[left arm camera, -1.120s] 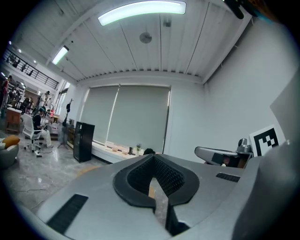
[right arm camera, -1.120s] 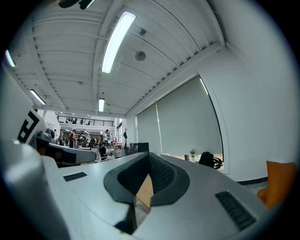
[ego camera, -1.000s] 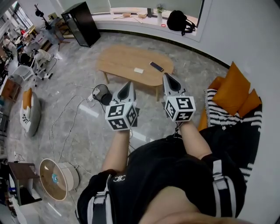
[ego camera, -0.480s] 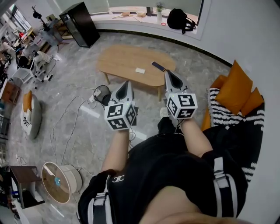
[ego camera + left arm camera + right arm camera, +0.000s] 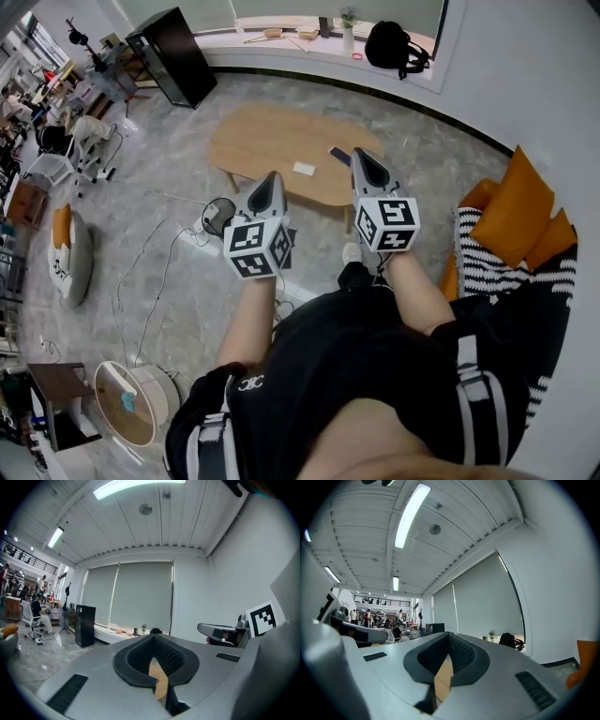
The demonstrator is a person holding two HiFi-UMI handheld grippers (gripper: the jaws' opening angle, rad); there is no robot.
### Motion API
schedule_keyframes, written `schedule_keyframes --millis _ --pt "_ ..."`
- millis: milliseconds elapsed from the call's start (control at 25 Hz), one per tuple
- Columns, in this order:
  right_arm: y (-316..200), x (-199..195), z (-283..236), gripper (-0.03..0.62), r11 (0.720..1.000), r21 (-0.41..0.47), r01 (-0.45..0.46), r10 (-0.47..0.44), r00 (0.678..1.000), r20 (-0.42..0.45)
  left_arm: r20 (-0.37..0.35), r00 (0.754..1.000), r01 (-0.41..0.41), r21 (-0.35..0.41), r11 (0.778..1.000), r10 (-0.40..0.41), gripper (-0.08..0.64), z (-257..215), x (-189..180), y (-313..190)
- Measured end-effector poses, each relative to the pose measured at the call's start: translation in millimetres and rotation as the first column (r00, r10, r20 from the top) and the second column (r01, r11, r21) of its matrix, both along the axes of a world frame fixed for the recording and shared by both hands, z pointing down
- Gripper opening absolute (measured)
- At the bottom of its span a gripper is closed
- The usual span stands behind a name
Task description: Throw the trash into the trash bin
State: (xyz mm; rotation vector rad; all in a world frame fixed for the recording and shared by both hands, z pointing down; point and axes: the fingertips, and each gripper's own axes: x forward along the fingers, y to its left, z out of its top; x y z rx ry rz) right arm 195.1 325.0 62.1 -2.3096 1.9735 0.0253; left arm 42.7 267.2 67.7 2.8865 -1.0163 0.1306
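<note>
Left gripper (image 5: 272, 178) and right gripper (image 5: 357, 155): grey plastic, ribbed black pads, both sets of jaws together, nothing held. Beyond them, round black bin (image 5: 218, 216) on grey marbled floor (image 5: 159, 281) beside oval wooden table (image 5: 262, 141). 1 flat white rectangular trash piece (image 5: 303, 169) lies on the table.

A lounge corner of a large open-plan office or studio is shown. A low oval wooden surface (image 5: 262, 141) is set on a grey stone-look floor (image 5: 422, 150), with orange cushions (image 5: 525, 202) and a striped throw (image 5: 497, 262) piled at the right. A long window ledge (image 5: 234, 47) is backed by drawn roller blinds (image 5: 140, 597), and a black backpack (image 5: 394, 47) is left on it. Office chairs (image 5: 89, 131) and seated people are seen at the far left. What may be a railed upper gallery (image 5: 379, 603) is glimpsed beyond, though too small to be sure. Strip lights (image 5: 410, 515) are fixed to a slatted ceiling.
</note>
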Motion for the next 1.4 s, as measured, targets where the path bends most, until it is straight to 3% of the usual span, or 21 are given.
schedule_keyframes --millis 440,760,1000,1400 --pt "-115 99 2 0.011 0.999 0.004 0.043 -0.043 0.999 0.02 0.03 1.0 0.009 -0.029 1.0 -0.009 0.012 -2 107 -113" --pt "-192 166 11 0.011 0.996 -0.043 0.074 -0.073 0.997 0.028 0.036 0.999 0.03 -0.057 0.998 -0.028 0.012 -4 178 -189" --pt "-238 193 23 0.012 0.992 -0.084 0.096 -0.093 0.995 0.036 0.053 0.998 0.042 -0.097 0.994 -0.037 0.012 11 205 -231" --pt "-276 210 55 0.011 0.983 -0.162 0.084 -0.077 0.996 0.047 0.081 0.997 0.013 -0.196 0.98 0.003 0.012 54 221 -275"
